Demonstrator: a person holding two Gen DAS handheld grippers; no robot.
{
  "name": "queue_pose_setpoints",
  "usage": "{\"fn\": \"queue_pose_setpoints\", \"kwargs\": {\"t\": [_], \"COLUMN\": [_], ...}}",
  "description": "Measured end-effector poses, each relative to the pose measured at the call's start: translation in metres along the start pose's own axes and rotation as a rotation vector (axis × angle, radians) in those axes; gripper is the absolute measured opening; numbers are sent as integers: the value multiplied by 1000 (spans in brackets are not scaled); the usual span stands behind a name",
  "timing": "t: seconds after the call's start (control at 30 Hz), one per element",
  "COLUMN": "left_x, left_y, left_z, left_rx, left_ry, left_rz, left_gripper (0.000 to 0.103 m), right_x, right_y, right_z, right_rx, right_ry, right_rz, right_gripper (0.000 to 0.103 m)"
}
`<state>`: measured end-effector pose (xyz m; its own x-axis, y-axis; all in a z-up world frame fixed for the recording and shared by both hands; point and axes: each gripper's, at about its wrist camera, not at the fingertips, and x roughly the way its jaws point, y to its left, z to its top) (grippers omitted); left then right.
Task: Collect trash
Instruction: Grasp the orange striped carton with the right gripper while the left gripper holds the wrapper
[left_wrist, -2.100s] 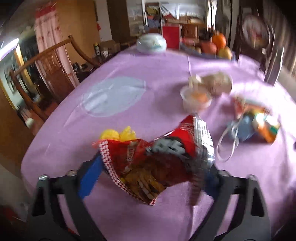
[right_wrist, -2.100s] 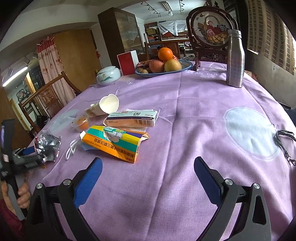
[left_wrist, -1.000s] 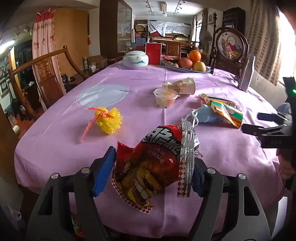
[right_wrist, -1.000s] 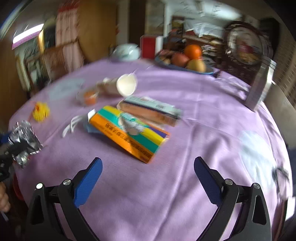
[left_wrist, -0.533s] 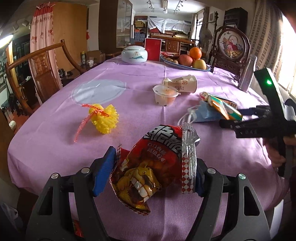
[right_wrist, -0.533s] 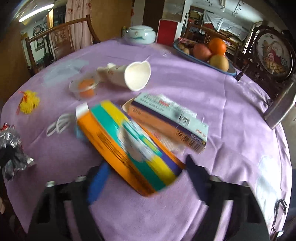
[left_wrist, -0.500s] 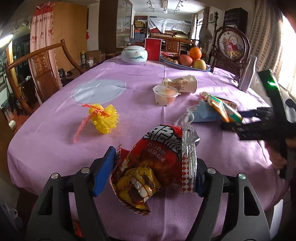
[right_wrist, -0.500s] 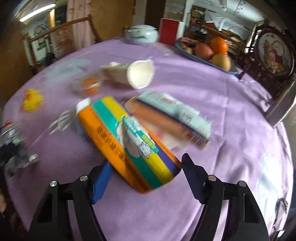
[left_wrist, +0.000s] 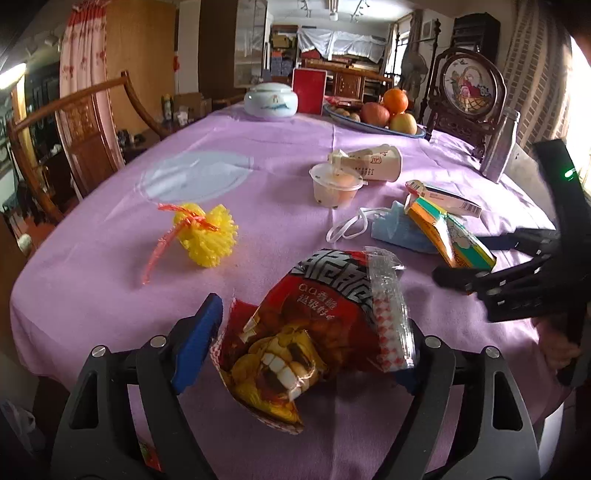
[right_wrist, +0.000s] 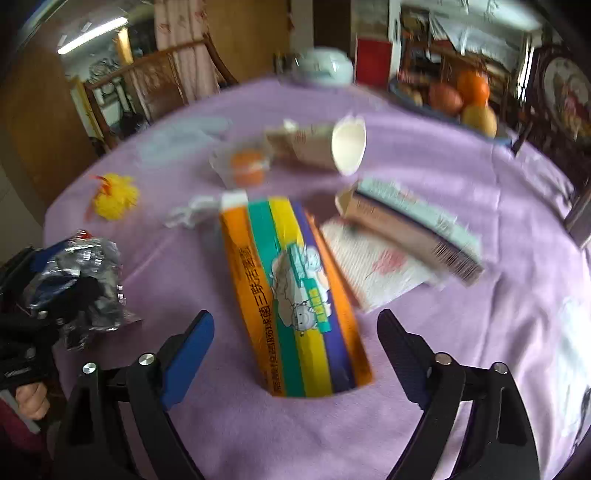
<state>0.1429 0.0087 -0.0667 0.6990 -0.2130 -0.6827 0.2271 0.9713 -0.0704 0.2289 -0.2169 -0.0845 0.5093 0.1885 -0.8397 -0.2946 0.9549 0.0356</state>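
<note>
Purple cloth covers the round table (left_wrist: 110, 236), with a wooden chair (left_wrist: 79, 133) at its far left edge and a fruit plate (left_wrist: 373, 123) at the far edge. Near the front edge, the left tongs (left_wrist: 306, 343) carry a red snack bag (left_wrist: 314, 325); their jaws have just been opening, and the left pad (left_wrist: 195, 343) now stands a little off the bag's torn edge, while the right pad is hidden behind the bag's clear seam, so whether the bag is still pinched is hard to say. A yellow pom-pom (left_wrist: 207, 236) with an orange ribbon lies toward the left edge. Toward the middle sit a small plastic cup (left_wrist: 334, 184) and, touching it, a tipped paper cup (left_wrist: 373, 162). Nearer the right edge a blue face mask (left_wrist: 395, 230) lies partly under a striped orange box (right_wrist: 291, 291), with a long pale box (right_wrist: 413, 229) and a printed leaflet (right_wrist: 373, 266) just beside it. The right tongs (right_wrist: 295, 343) hang released over the near end of the striped box, one pad on each side and neither touching it. A steel bottle (left_wrist: 500, 146) stands at the far right edge.
</note>
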Motion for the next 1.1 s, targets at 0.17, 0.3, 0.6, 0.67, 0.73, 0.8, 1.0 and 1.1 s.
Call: {"fn": "queue_pose_setpoints", "kwargs": {"t": [0.17,0.3,0.6,0.67,0.73,0.8,1.0,1.1], "left_x": [9,-10,-57,-61,-64,-67,-64,-57], "left_y": [3,-2,-6,-7,-10,-11,-8,-6], "left_z": [4,4,10,7,1,-4,-6,-6], "left_rx": [-32,-31,-21,-19,-10,-1,-21,-30], "left_ry": [28,-21,-111,-108,-107,-108,-104,-87], "left_rz": [-46,-79,-70,-70,-63,-55,-64,-63], "left_gripper": [73,71,71,71,71,71,71,71], "right_x": [-17,-56,-108,-97,-87,-77,-66,-62], "right_y": [1,-5,-1,-2,-1,-2,-1,1], "right_z": [-12,-32,-54,-60,-69,-80,-89,-96], "right_rx": [28,101,122,113,127,133,157,188], "right_ry": [-45,-138,-256,-217,-178,-153,-146,-162], "right_rz": [-35,16,17,19,29,23,10,-3], "right_gripper": [56,57,48,48,56,60,69,70]}}
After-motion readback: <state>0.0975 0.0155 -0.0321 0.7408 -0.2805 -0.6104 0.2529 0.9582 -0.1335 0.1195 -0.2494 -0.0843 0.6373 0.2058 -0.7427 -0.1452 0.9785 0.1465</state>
